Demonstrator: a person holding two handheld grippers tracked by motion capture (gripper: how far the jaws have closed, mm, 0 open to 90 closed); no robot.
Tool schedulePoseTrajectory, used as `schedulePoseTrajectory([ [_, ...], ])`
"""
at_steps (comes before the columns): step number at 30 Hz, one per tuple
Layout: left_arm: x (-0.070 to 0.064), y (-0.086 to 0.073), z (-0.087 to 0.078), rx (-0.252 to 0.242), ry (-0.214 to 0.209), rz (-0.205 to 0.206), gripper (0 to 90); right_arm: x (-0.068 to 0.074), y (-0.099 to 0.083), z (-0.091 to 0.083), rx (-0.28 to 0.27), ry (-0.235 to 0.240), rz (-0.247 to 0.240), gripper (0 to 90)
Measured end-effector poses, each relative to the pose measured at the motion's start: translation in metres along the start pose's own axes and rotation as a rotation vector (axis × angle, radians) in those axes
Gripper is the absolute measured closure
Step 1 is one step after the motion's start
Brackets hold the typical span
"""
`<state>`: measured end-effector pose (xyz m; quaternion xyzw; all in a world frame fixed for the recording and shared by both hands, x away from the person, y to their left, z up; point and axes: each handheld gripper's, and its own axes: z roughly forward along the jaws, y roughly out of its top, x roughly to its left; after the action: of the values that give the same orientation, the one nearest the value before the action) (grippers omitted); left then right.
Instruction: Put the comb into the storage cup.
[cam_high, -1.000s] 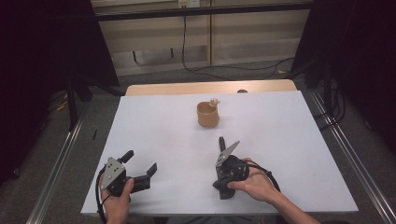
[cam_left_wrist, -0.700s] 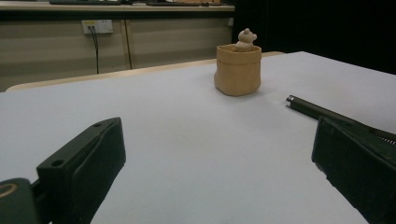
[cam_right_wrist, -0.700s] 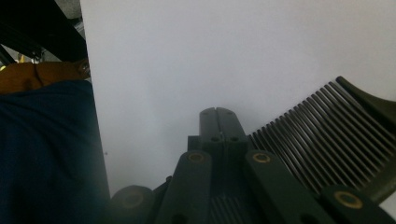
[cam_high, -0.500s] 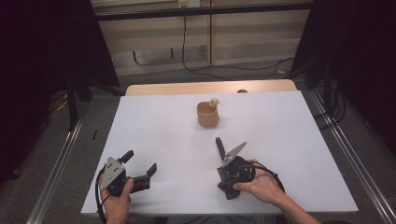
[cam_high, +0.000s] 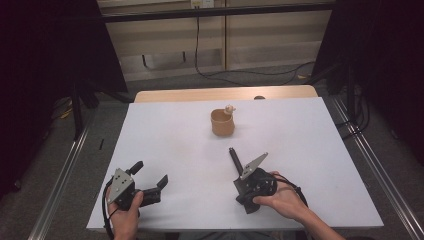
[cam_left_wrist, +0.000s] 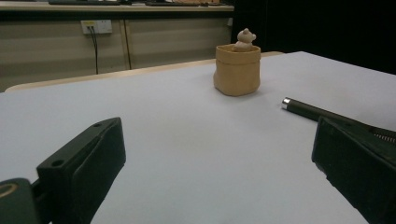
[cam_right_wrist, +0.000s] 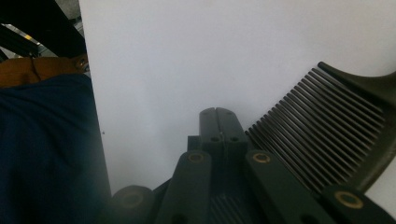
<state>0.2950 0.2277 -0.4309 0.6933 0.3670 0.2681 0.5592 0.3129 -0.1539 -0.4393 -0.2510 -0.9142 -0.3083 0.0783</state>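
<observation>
Comb clamped in right gripper, near front edge of white table.
Tan pot toward back edge, middle, small bear figure sitting in it at the rim. Right gripper jaws pressed together on comb, whose handle points at the pot, well apart. Left gripper near front-left corner, jaws wide, holding nothing.
</observation>
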Motion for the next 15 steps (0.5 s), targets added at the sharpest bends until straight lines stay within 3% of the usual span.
schedulePoseTrajectory([
  [6,0.000,0.000,0.000,-0.006,0.003,-0.005,2.9,0.000,-0.001,0.000,-0.018,0.003,-0.027,90.0],
  [12,0.001,0.000,-0.001,-0.008,0.005,-0.006,2.9,0.001,0.001,-0.011,-0.124,0.025,-0.037,88.1],
  [15,0.001,0.000,-0.001,-0.008,0.004,-0.006,2.9,0.001,0.003,-0.020,-0.175,-0.003,-0.045,86.2],
])
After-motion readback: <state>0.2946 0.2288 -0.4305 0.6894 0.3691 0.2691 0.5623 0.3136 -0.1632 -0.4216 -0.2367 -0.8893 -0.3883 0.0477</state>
